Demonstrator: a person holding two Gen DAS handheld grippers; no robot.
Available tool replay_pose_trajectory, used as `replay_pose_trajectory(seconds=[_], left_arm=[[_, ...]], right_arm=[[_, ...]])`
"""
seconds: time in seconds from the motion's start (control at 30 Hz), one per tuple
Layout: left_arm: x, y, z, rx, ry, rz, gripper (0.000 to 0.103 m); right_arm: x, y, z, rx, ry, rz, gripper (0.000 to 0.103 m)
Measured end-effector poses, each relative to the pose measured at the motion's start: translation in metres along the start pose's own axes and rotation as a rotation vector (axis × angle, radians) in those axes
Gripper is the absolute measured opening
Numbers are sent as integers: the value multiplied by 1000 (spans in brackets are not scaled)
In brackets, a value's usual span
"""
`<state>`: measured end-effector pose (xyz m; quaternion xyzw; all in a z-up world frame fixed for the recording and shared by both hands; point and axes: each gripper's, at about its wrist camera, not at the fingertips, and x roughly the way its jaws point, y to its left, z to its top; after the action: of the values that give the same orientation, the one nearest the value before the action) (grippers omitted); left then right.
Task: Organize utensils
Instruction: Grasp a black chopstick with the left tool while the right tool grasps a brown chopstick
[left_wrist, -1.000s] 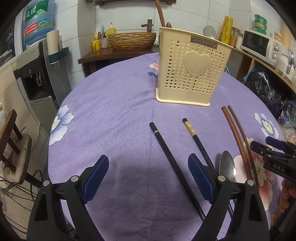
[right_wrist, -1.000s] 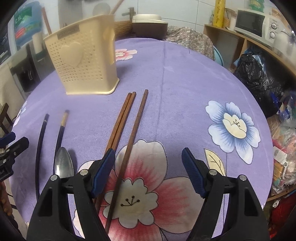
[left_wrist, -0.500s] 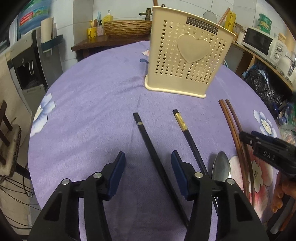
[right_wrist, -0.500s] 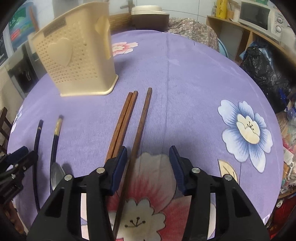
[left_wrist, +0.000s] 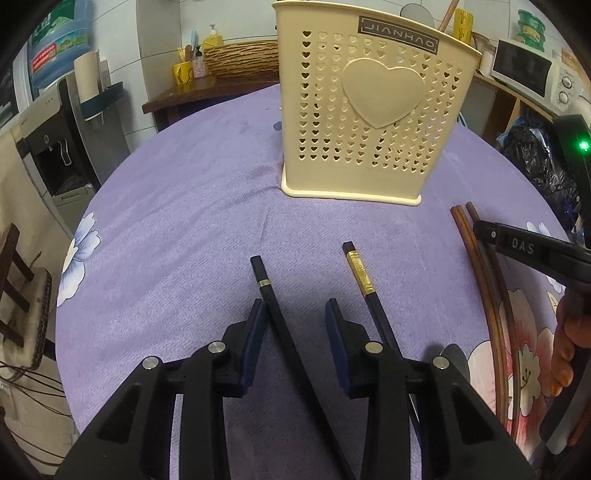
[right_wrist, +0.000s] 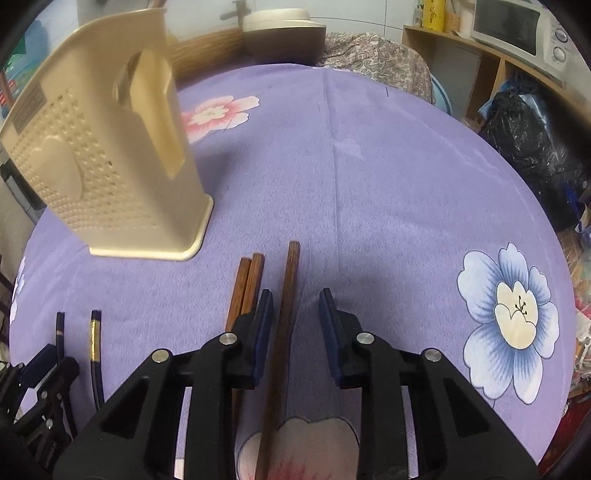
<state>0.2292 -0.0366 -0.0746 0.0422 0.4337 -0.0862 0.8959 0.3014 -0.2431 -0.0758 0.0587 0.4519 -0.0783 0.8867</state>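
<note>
A round table under a purple flowered cloth fills both views, and standing upright on its far side is the cream holder, perforated with little hearts and one big raised heart on its face; in the right wrist view the same holder sits far left. Down to the grippers now: the left gripper is low over the cloth, jaws closing, and a black chopstick runs between its blue pads, close against the left pad with a clear gap to the right one, so nothing is pinched. Just right of that pad lies the second black chopstick, the one with the gold band, pointing toward the holder. The right gripper is closing too, with a single brown chopstick lying between its pads, nearer the left one, a gap showing on the right side, no squeeze visible. Just left of that gripper, touching side by side, lies a brown pair, partly under the left finger. Seen from the left wrist, a spoon bowl peeks out near right, behind the gripper's right finger, and a person's fingers grip the right tool at the right edge.
</note>
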Motion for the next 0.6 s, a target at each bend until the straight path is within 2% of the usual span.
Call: replay_pose_trajectory(seconds=[0.27, 0.6], left_arm=[[1, -3, 3, 20, 0, 0, 13], [5, -6, 7, 42, -3, -21, 11]], right_arm=[[5, -2, 5, 11, -16, -9, 11], [6, 0, 6, 1, -23, -12, 10]])
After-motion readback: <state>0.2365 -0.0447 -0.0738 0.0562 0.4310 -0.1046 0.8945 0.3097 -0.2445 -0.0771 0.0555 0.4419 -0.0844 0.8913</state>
